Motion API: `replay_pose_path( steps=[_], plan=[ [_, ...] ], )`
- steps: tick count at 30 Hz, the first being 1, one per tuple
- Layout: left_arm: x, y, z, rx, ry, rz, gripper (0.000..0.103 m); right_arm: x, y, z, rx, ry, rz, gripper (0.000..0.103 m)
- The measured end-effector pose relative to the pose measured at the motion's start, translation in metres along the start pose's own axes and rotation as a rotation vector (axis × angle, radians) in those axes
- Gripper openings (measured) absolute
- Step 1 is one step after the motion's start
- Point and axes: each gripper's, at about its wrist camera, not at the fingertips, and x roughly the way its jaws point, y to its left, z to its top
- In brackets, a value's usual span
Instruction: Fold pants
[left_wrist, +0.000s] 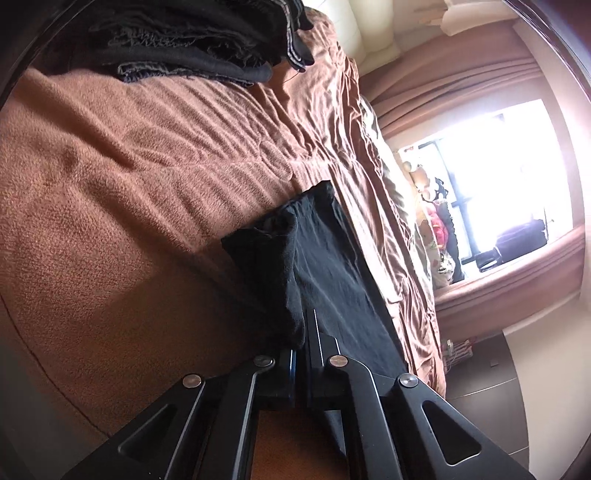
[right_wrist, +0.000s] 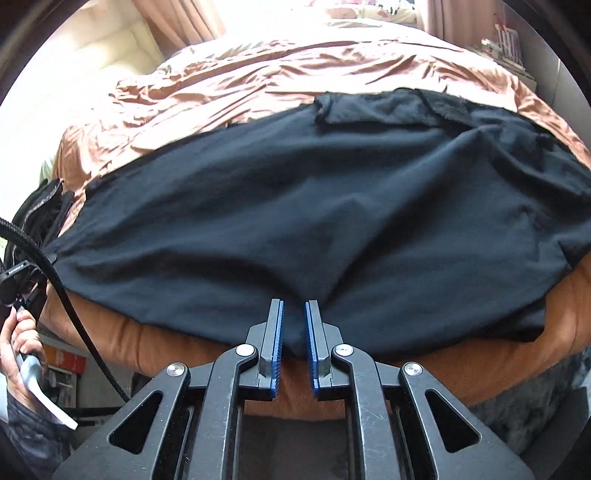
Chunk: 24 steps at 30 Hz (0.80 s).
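A pair of dark navy pants (right_wrist: 314, 206) lay spread across a bed covered in a wrinkled rust-brown blanket (right_wrist: 236, 88), reaching to the bed's near edge.

In the right wrist view, the right gripper (right_wrist: 294, 325) sat at that near edge. Its blue-padded fingers (right_wrist: 277, 347) stood narrowly apart with a fold of the pants' hem bunched between them, though whether the pads actually pressed the cloth was hard to judge from this angle. At the left border a hand (right_wrist: 20, 354) held a grey handle, with a black ribbed cable (right_wrist: 74, 314) arching past it.

In the left wrist view (tilted sharply sideways), the left gripper (left_wrist: 300, 354) had its fingers drawn together on the edge of the pants (left_wrist: 332, 266), where a bunched corner of the cloth rose just beyond the tips.

Further along the bed a pile of other dark clothes (left_wrist: 192, 40) rested on the blanket, well apart from the pants. Beyond the bed were a bright window (left_wrist: 498, 177), brownish-pink curtains (left_wrist: 461, 70) and a cream padded headboard (right_wrist: 92, 48).
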Motion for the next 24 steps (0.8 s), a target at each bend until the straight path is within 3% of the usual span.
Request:
replay_pose_path(
  steps=[7, 13, 17, 19, 24],
  plan=[
    [-0.001, -0.014, 0.006, 0.023, -0.005, 0.003, 0.003, 0.009, 0.006, 0.033, -0.020, -0.031, 0.003, 0.009],
    [0.009, -0.003, 0.004, 0.003, 0.033, 0.036, 0.004, 0.031, 0.013, 0.074, -0.093, -0.013, 0.048, 0.009],
    [0.013, 0.006, 0.002, -0.021, 0.052, 0.053, 0.020, 0.038, 0.012, 0.105, -0.209, -0.017, 0.063, 0.010],
    [0.014, 0.009, 0.001, -0.025, 0.054, 0.058, 0.023, 0.039, 0.011, 0.120, -0.271, -0.016, 0.066, 0.013],
    [0.016, 0.010, -0.002, -0.018, 0.049, 0.076, 0.023, 0.044, 0.001, 0.152, -0.394, -0.045, 0.030, 0.054]
  ],
)
